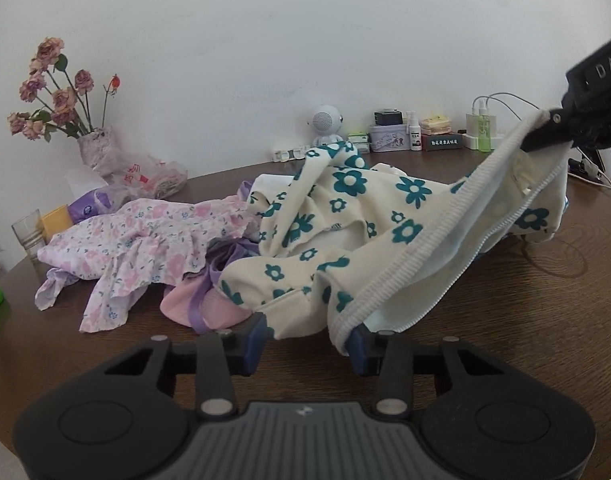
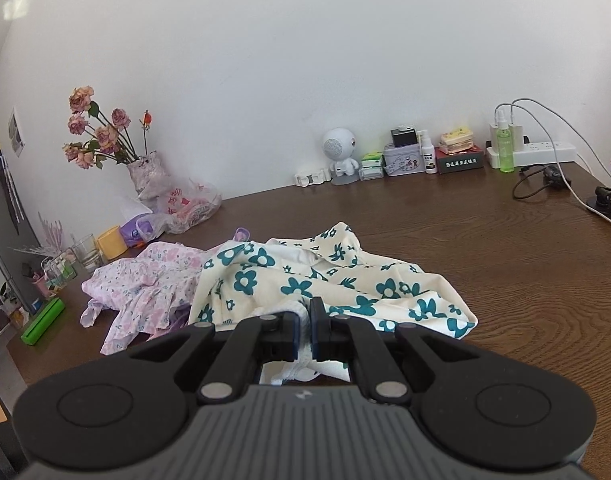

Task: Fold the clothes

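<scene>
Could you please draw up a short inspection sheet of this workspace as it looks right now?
Surface: dark wooden table, mostly bare on the right.
Job's things: cream garment with teal flowers, crumpled and partly lifted; pink floral garment crumpled beside it; purple-pink piece partly underneath.
Clutter: vase of dried roses, plastic bag, glass, white speaker figure, tins and bottles along the wall.
Grippers: left tool open at the ribbed hem; right tool shut on that hem.
Cables: white leads at the power strip; black cord looped on the table.
Surroundings: white wall.
</scene>
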Demonstrator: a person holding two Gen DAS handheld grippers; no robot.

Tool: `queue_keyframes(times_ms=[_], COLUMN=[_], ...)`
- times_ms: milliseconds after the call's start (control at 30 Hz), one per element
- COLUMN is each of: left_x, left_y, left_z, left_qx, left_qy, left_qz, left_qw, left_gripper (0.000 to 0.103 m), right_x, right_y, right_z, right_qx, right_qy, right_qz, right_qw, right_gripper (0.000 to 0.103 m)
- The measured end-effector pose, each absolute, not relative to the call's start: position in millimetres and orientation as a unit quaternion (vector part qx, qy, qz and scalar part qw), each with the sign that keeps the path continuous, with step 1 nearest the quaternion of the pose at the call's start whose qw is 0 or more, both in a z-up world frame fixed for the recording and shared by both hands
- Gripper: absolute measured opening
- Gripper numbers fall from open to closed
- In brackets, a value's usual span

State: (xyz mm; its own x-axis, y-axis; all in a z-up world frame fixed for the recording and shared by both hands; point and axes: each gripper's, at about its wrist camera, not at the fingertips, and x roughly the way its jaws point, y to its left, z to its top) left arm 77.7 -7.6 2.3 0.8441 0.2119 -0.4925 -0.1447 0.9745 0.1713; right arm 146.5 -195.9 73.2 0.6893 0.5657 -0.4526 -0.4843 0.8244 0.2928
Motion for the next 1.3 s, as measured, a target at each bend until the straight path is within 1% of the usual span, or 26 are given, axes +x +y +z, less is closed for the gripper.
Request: queue_keyframes(times_ms=[67, 100, 133, 200, 400, 567, 633, 667, 700, 1067, 1300], left_x=[76, 75, 75, 74, 76, 85, 87, 87, 87, 80, 83], left_y=[-2, -1, 0, 0, -4, -5, -5, -4, -3, 0, 3], left_z=[4, 5, 6, 7, 7, 3, 2, 2, 3, 6, 15], left_qx=[0.053, 0.051, 0.049, 0.047, 0.042, 0.032, 0.028, 0.027, 0.026, 0.02, 0.031], left_qy=[0.262, 0.262, 0.261, 0.261, 0.264, 0.272, 0.274, 0.272, 0.27, 0.263, 0.266], left_qz=[0.088, 0.084, 0.08, 0.072, 0.064, 0.054, 0.049, 0.044, 0.039, 0.026, 0.015], left_qw=[0.96, 0.96, 0.961, 0.961, 0.961, 0.96, 0.96, 0.961, 0.962, 0.964, 0.963], left_gripper=[0.026, 0.023, 0.018, 0.014, 0.013, 0.016, 0.013, 0.007, 0.003, 0.002, 0.002], right_x=[147, 147, 147, 147, 149, 148, 147, 147, 146, 142, 140], right_y=[-199, -200, -202, -205, -214, -215, -214, -214, -214, -213, -214], right_z=[71, 70, 69, 67, 57, 47, 45, 44, 44, 29, 33], right_qx=[0.077, 0.078, 0.079, 0.081, 0.083, 0.073, 0.069, 0.067, 0.064, 0.039, 0.029], right_qy=[0.271, 0.271, 0.271, 0.271, 0.28, 0.288, 0.289, 0.289, 0.289, 0.302, 0.303], right_qz=[0.282, 0.279, 0.277, 0.272, 0.258, 0.248, 0.243, 0.24, 0.237, 0.214, 0.214], right_qw=[0.917, 0.918, 0.919, 0.92, 0.921, 0.922, 0.923, 0.924, 0.925, 0.928, 0.928], right_gripper=[0.005, 0.005, 0.005, 0.005, 0.005, 0.005, 0.005, 0.005, 0.005, 0.005, 0.005])
